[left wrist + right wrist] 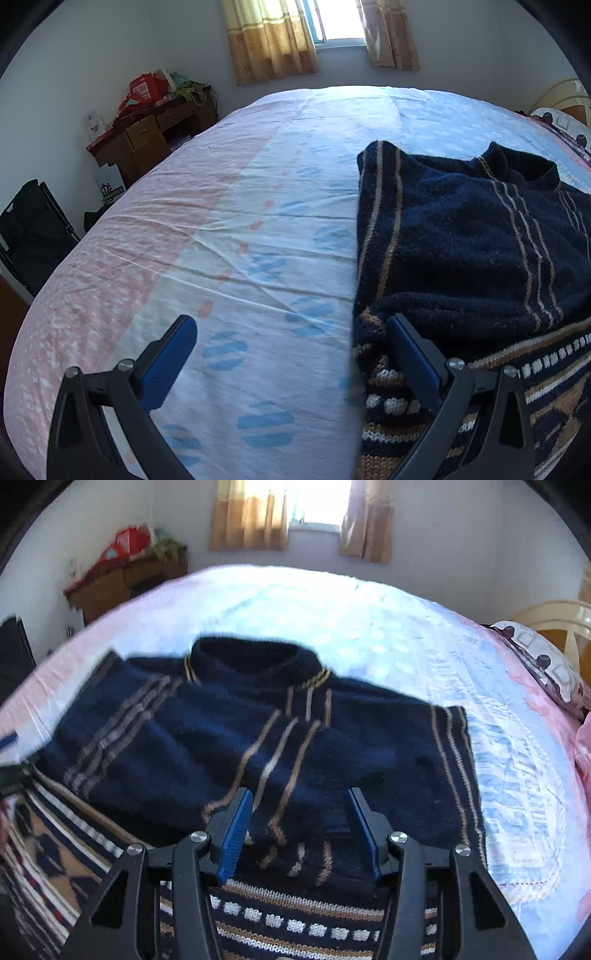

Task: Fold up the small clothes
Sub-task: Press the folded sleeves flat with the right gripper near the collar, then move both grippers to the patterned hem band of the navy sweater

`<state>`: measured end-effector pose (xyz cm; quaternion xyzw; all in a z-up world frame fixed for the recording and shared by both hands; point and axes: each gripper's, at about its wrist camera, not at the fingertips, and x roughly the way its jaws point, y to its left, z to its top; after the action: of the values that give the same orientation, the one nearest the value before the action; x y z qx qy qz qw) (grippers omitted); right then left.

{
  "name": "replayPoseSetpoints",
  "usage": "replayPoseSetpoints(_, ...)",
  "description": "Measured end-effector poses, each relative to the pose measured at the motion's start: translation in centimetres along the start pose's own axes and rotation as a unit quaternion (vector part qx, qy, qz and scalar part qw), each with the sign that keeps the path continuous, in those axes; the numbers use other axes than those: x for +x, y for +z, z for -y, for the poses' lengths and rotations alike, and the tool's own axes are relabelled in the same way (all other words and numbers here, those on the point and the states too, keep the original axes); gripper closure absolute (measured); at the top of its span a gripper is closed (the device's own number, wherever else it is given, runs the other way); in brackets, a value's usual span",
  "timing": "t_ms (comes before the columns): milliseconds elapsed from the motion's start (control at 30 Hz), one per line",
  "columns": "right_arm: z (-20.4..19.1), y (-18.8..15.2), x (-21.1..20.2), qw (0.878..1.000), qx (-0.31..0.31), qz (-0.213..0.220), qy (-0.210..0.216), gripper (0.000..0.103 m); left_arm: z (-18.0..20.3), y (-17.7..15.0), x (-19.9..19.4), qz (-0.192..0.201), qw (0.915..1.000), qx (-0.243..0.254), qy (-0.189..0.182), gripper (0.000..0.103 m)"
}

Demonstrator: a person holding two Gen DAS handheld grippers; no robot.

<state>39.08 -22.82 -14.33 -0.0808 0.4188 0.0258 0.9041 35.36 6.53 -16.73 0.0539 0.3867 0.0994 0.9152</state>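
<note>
Your left hand-held gripper (291, 354) has its jaws wide apart, gripping nothing, one finger over the bed (258, 221) sheet, the other over the sweater's (258, 746) left edge. Your right hand-held gripper (301, 830) is part open above the patterned hem, nothing pinched. The sweater lies on the bed with its sleeves folded in, collar at the far side

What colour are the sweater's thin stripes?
Tan and beige on navy; the sweater shows them best in the right wrist view.
</note>
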Motion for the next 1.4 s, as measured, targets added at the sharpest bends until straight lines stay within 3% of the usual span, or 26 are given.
replayPoseSetpoints(67, 0.4, -0.7, 1.6, 0.999, 0.007, -0.035, -0.001, 0.05, 0.0, 0.0, 0.0, 0.0, 1.0, 0.0, 0.0, 0.0)
replayPoseSetpoints(167, 1.8, -0.8, 1.6, 0.999, 0.039, -0.029, 0.022, 0.05, 0.0, 0.0, 0.0, -0.001, 1.0, -0.001, -0.001, 0.0)
replayPoseSetpoints(400, 2.0, -2.1, 0.8, 0.998, 0.04, -0.05, 0.031, 0.05, 0.1, 0.0, 0.2, -0.003, 1.0, 0.0, -0.001, 0.0)
replayPoseSetpoints(633, 3.3, -3.6, -2.3, 0.998, 0.04, -0.034, 0.029, 0.049, -0.2, -0.1, -0.7, -0.011, 0.9999, -0.001, -0.012, 0.0)
replayPoseSetpoints(933, 5.0, -5.8, -6.1, 0.997, 0.067, -0.01, 0.03, 0.049, 0.4, -0.6, -4.8, 0.023, 0.9986, 0.0, -0.047, 0.0)
replayPoseSetpoints(1167, 4.4, -8.1, -9.2, 0.997, 0.067, -0.002, 0.046, 0.048, -0.9, -1.8, -7.7, 0.021, 0.9972, -0.019, -0.069, 0.0)
replayPoseSetpoints(1400, 3.7, -10.5, -12.6, 0.996, 0.068, 0.011, 0.057, 0.048, -0.6, -3.8, -11.0, 0.035, 0.9965, 0.001, -0.076, 0.0)
